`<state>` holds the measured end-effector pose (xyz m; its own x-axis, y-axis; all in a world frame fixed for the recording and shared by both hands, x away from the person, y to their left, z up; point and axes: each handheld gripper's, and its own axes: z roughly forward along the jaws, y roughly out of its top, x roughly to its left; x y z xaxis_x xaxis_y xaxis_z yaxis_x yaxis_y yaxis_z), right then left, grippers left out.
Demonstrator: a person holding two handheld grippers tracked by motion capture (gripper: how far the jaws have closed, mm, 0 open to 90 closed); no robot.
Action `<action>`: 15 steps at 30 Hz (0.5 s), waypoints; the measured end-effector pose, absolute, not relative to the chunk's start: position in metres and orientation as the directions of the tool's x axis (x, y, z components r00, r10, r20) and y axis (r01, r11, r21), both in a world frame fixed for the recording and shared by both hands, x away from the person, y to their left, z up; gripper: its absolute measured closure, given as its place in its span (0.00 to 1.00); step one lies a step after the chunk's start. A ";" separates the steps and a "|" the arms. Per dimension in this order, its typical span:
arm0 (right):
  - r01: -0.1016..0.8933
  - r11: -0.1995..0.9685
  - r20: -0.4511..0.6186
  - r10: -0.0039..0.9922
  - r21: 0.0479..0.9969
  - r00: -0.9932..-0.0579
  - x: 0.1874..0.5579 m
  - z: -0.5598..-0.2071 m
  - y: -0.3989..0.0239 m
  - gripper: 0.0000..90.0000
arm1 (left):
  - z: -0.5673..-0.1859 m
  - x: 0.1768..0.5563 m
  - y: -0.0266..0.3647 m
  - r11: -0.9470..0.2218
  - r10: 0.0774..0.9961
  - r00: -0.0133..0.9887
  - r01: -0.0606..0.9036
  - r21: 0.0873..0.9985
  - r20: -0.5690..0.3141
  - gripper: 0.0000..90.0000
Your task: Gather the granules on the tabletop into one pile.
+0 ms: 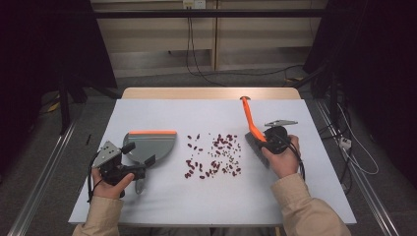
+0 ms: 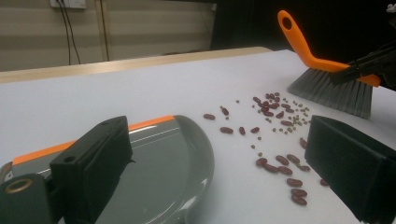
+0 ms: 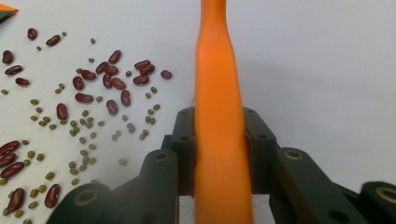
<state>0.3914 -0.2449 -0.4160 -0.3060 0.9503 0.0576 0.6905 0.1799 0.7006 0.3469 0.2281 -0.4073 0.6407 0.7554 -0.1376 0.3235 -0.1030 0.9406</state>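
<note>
My right gripper (image 1: 268, 140) has its jaws clamped on the orange handle of the one brush (image 1: 249, 120), bristles on the white table (image 1: 162, 196) at the right of the beans (image 1: 214, 155). My left gripper (image 1: 132, 158) reaches over the one grey dustpan (image 1: 155, 142), which lies left of the beans; its jaws stand spread and grip nothing. The red beans and small green ones are too many to count.

Lab-like recording bay: black curtains (image 1: 44, 44), floor rails (image 1: 42, 182), loose cables (image 1: 196, 54), wall socket (image 1: 193, 4).
</note>
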 end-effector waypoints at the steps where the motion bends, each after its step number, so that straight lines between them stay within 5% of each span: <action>1: 0.691 0.180 0.058 0.950 0.701 -0.306 0.391 -0.416 -0.245 0.79 | -0.407 0.346 0.229 -0.104 0.757 0.639 0.322 0.941 -0.135 0.08; 15: 0.643 0.155 0.104 0.932 0.750 -0.346 0.389 -0.408 -0.252 0.79 | -0.416 0.339 0.230 -0.103 0.718 0.677 0.332 0.938 -0.161 0.04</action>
<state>0.3894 -0.2519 -0.4078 -0.3460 0.9325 0.1035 0.6431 0.1554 0.7499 0.3387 0.2303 -0.4164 0.6771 0.7181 -0.1608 0.3318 -0.1028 0.9377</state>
